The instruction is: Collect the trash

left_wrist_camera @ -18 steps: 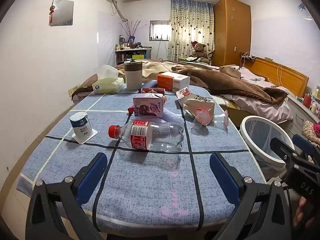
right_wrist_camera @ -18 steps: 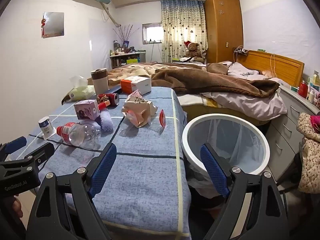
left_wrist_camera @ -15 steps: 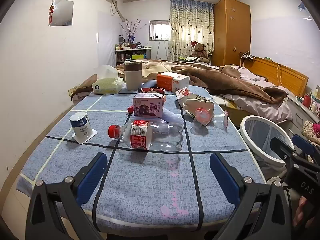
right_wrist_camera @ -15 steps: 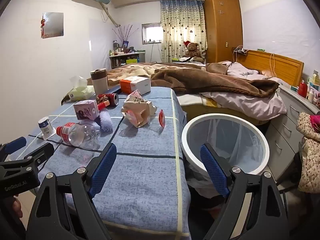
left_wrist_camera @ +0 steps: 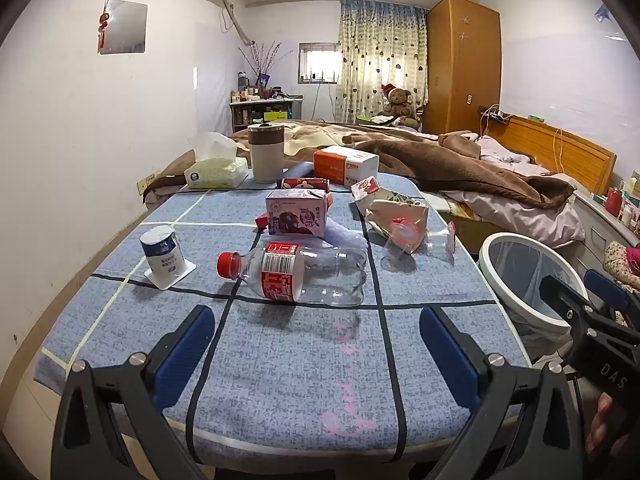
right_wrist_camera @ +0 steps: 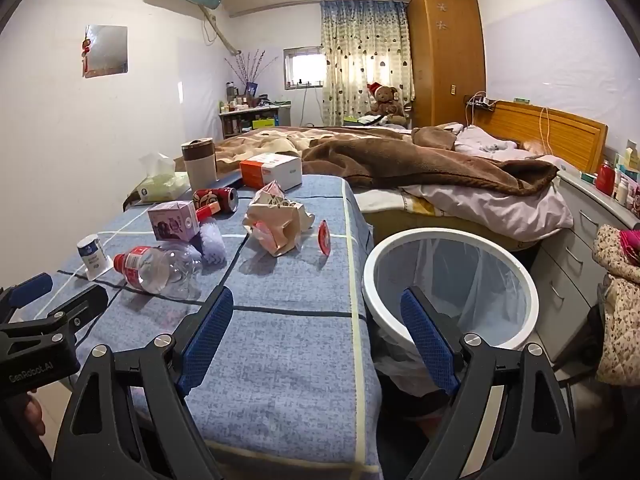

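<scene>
Item: left gripper (left_wrist_camera: 316,344). Jaws spread wide, nothing between them; poised over the near end of the blue-clothed table (left_wrist_camera: 280,380), tilted downward.

Item: right gripper (right_wrist_camera: 316,326). Jaws likewise wide and empty; it straddles the table's right edge and the white bin (right_wrist_camera: 516,280), which stands on the floor just beside the table.

Item: clear plastic bottle (left_wrist_camera: 304,272). Lies on its side straight ahead of the left gripper, nearest of all the litter. Long axis runs across the gripper's line, red cap to the left, base to the right. Judged the likeliest first pick, and the left hand is the nearer one; the spread jaws would meet its length rather than its width unless the wrist turns.

Item: further litter beyond it. Purple carton (left_wrist_camera: 298,216), small white cup (left_wrist_camera: 160,252), crumpled paper bag (left_wrist_camera: 396,216), red can (left_wrist_camera: 304,183).

Obscured: a clear cup beside the bag is hard to outline against the cloth; a purple object behind the bottle is part-hidden; the bin's depth is cut off.
</scene>
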Demonstrator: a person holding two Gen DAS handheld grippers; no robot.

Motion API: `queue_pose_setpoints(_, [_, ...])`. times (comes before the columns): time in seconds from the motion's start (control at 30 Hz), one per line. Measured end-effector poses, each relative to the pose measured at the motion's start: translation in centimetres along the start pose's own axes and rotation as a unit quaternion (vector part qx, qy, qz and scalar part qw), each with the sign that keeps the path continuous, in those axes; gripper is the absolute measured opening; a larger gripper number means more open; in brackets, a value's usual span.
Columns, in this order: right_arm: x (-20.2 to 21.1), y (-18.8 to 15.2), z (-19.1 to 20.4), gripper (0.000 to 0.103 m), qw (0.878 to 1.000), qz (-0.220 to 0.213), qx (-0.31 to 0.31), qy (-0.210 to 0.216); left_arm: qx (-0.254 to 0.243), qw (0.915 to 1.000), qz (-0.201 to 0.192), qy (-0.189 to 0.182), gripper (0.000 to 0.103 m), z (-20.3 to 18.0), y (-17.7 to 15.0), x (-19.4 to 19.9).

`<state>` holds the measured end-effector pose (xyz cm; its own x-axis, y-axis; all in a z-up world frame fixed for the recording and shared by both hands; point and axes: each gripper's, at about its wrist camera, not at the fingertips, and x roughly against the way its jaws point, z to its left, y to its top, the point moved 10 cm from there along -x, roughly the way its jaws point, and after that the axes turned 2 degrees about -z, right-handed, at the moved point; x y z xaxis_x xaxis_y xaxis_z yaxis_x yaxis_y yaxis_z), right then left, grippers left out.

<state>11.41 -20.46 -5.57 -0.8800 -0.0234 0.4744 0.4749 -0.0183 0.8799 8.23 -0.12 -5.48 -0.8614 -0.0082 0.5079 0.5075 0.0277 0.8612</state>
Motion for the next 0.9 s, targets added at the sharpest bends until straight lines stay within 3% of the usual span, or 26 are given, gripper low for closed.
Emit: queue_pose_setpoints(0.9, [0.24,0.19,-0.02,0.087,1.000,-0.002,-0.001,0.001,0.000,1.0000,-0.003,0.000,0.103,0.02,0.26,0.31])
